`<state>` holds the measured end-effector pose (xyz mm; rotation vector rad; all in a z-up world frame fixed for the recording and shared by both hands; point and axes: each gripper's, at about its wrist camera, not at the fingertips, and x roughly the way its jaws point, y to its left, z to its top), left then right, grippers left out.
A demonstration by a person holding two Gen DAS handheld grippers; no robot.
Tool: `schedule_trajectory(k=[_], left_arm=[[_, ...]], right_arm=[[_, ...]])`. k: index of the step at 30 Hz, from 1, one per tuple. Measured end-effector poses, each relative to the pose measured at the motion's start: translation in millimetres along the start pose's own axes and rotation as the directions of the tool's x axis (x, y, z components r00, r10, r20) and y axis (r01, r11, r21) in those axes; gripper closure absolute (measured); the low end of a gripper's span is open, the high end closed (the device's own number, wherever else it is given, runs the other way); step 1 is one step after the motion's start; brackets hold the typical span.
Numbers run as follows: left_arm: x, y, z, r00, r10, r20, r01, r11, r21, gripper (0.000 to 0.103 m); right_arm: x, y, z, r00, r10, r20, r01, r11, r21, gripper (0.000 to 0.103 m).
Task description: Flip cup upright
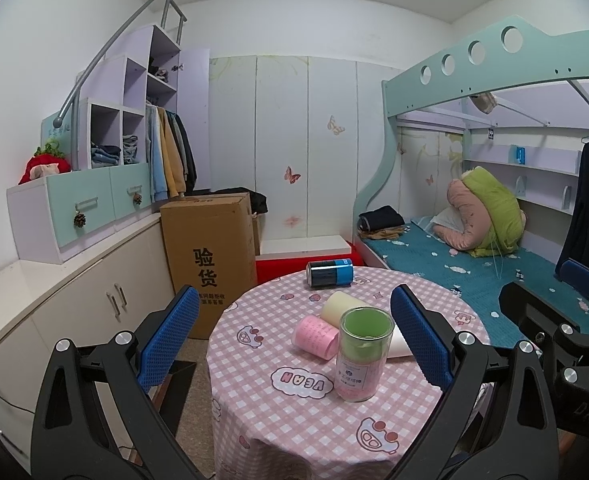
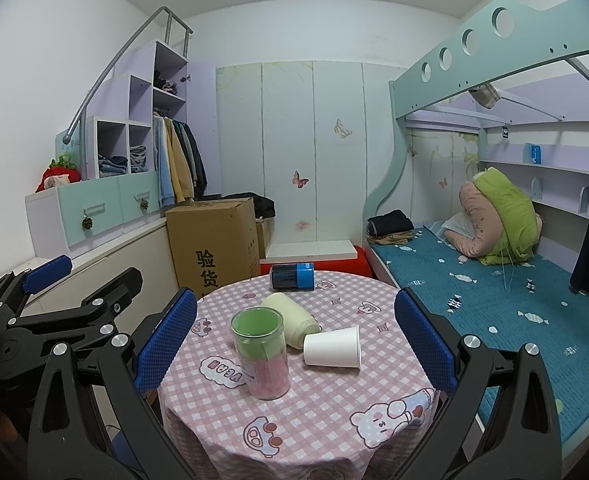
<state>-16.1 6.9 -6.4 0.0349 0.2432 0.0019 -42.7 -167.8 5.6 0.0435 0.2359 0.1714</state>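
Observation:
A white paper cup (image 2: 332, 347) lies on its side on the round table, mouth to the right; in the left wrist view only a sliver of it (image 1: 398, 346) shows behind the gripper finger. A clear jar (image 2: 261, 360) with green and pink contents stands upright left of the cup, also seen in the left wrist view (image 1: 361, 354). My right gripper (image 2: 294, 344) is open, its blue pads either side of the jar and cup, held short of them. My left gripper (image 1: 294, 336) is open and empty, near the table's front-left edge.
The table has a pink checked cloth (image 2: 326, 408). A cream roll (image 2: 292, 316) and a pink roll (image 1: 314, 336) lie by the jar. A blue-black can (image 2: 292, 276) lies at the far edge. A cardboard box (image 2: 214, 244) stands behind left, a bed (image 2: 494, 292) on the right.

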Motion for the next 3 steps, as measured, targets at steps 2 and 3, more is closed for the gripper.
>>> schedule_trajectory(k=[2,3], left_arm=[[1.8,0.8,-1.0,1.000,-0.004,-0.004,0.004,1.000,-0.002,0.006],[1.0,-1.4,-1.9,1.000,-0.006,-0.004,0.006,1.000,-0.001,0.006]], right_arm=[[0.7,1.0,-0.7,1.000,0.000,-0.002,0.000,1.000,0.001,0.007],[0.8,0.9,-1.3,1.000,0.000,-0.003,0.000,1.000,0.002,0.007]])
